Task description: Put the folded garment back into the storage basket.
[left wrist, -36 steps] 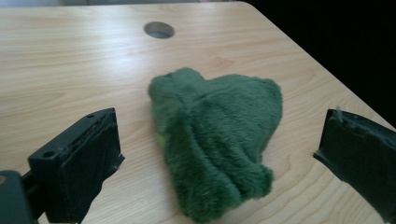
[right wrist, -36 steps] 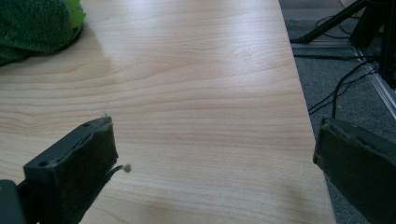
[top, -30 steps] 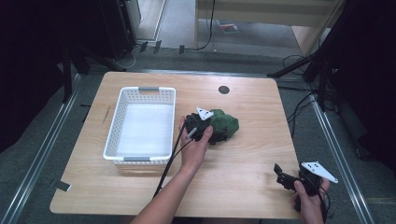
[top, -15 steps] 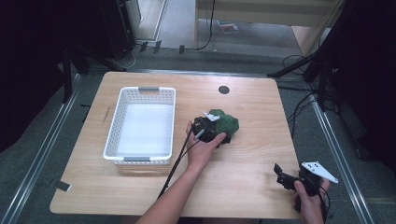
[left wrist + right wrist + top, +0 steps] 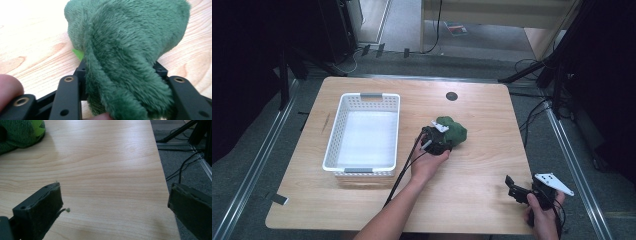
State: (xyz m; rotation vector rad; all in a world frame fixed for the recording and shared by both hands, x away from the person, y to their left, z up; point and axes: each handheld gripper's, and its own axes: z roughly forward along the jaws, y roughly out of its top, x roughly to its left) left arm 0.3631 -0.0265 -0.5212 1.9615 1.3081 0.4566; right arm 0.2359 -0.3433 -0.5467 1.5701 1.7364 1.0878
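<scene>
While the left claw (image 5: 443, 141) has just been closing, its jaws now pinch a thick fold of the green plush toy (image 5: 452, 131), which lies on the counter (image 5: 472, 200) right of the white basket (image 5: 362, 135), near but apart from it. The right claw (image 5: 518, 189) rests near the counter's front right corner, jaws spread wide around nothing.

The risk, as I judge it, is a shallow hold: soft pile could slip out on lifting, or the body could sag and catch the basket rim.

From the left gripper view the fold (image 5: 125, 75) bulges between the jaws, detail the high view hides under the hand. A bright green patch (image 5: 37, 126), possibly a tag, shows from the right gripper view.
</scene>
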